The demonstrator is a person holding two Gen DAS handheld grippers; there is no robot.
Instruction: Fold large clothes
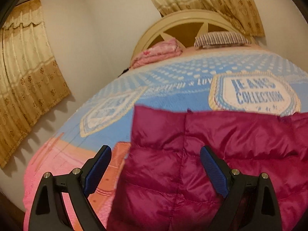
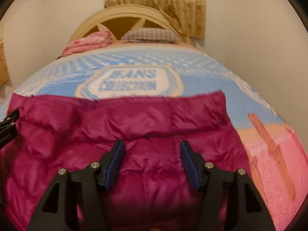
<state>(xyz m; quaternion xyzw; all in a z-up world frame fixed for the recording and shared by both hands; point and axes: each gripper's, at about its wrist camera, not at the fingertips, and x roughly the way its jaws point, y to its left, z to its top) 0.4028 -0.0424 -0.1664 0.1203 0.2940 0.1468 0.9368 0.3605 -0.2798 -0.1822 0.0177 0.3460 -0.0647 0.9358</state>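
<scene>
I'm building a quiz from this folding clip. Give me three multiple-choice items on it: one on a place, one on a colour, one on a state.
1. Where does the jacket lie?
A. on the bed
B. on the floor
C. on a chair

2. What colour is the jacket?
A. grey
B. magenta
C. green

3. How does the right claw stand?
A. shut on the jacket
B. shut on nothing
C. open above the jacket

Answers: 1 A, the jacket is spread over the blue and pink bedspread. 2 B, its quilted fabric is a shiny magenta in both views. 3 C, its two blue pads stand apart, with no fabric pinched between them.
</scene>
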